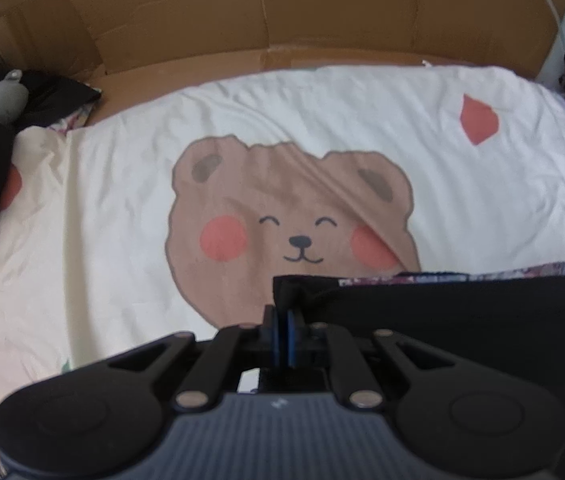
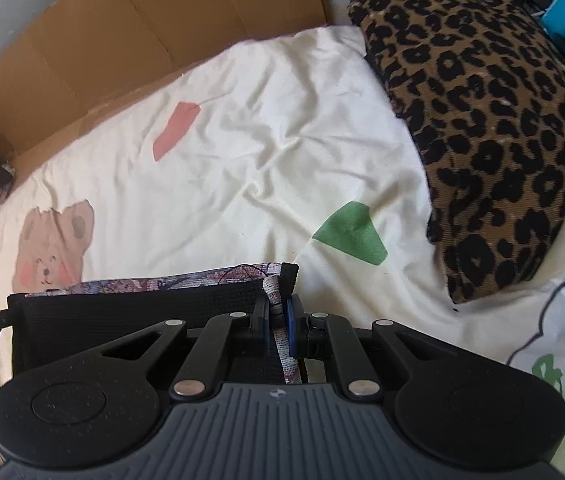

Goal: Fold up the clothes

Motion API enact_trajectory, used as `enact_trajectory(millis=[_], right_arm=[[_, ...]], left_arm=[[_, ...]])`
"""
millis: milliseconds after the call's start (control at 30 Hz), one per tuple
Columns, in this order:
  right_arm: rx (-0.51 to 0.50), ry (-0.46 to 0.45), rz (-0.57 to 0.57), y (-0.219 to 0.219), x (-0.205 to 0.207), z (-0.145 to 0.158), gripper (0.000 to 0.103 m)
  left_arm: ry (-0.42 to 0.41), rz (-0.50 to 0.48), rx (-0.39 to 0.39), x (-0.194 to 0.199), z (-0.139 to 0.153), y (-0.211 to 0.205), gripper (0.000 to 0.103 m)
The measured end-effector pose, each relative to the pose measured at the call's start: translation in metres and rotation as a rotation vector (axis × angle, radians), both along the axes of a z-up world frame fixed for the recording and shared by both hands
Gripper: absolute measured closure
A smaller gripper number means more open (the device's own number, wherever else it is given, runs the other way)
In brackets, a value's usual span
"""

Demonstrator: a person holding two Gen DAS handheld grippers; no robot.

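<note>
- The left gripper (image 1: 282,330) is pinching a black garment (image 1: 462,320) corner, jaws closed.
- The right gripper (image 2: 278,320) is clamping its opposite patterned corner.
- The garment's lower part is hanging hidden.

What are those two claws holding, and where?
One black garment, stretched between them: left gripper pinches its left top corner, right gripper its right top corner.

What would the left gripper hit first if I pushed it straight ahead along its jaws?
Likely the cream bear-print sheet, near the bear's face, beyond the black garment the left gripper holds. Depth is unclear; the cardboard stands farther back.
</note>
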State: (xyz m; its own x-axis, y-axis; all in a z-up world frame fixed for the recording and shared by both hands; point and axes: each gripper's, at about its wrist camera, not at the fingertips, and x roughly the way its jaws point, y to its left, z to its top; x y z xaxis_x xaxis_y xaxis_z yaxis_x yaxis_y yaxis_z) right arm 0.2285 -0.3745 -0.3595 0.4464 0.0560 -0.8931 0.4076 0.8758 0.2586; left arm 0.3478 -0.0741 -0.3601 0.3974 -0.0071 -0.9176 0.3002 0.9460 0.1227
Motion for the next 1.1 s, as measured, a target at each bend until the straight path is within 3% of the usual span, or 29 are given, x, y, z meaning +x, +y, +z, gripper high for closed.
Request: enact_trajectory(millis=[233, 333, 467, 533, 733, 867, 1100], right_arm=[[-0.002, 0.054, 0.022, 0.003, 0.011, -0.023, 0.096], [0.009, 0.072, 0.026, 0.004, 0.015, -0.032, 0.094], [-0.021, 0.083, 0.032, 0.001, 0.015, -0.022, 0.070], [-0.027, 0.053, 0.038, 0.001, 0.010, -0.011, 0.064], [-0.018, -0.058, 0.048, 0.008, -0.008, 0.024, 0.064], [-0.001, -0.129, 0.053, 0.021, -0.020, 0.040, 0.064], [0.054, -0.197, 0.107, 0.053, -0.039, 0.048, 0.068]], left_arm=[[0.027, 0.001, 0.001, 0.001, -0.025, -0.005, 0.098], [0.019, 0.008, -0.002, -0.002, -0.018, -0.003, 0.096], [0.001, 0.021, -0.009, -0.007, -0.003, 0.001, 0.089], [-0.008, 0.027, -0.012, -0.010, 0.005, 0.002, 0.087], [-0.037, 0.041, -0.026, -0.019, 0.028, 0.007, 0.087], [-0.078, -0.002, -0.060, -0.039, 0.047, 0.004, 0.087], [-0.069, -0.018, -0.140, -0.062, 0.054, -0.002, 0.087]])
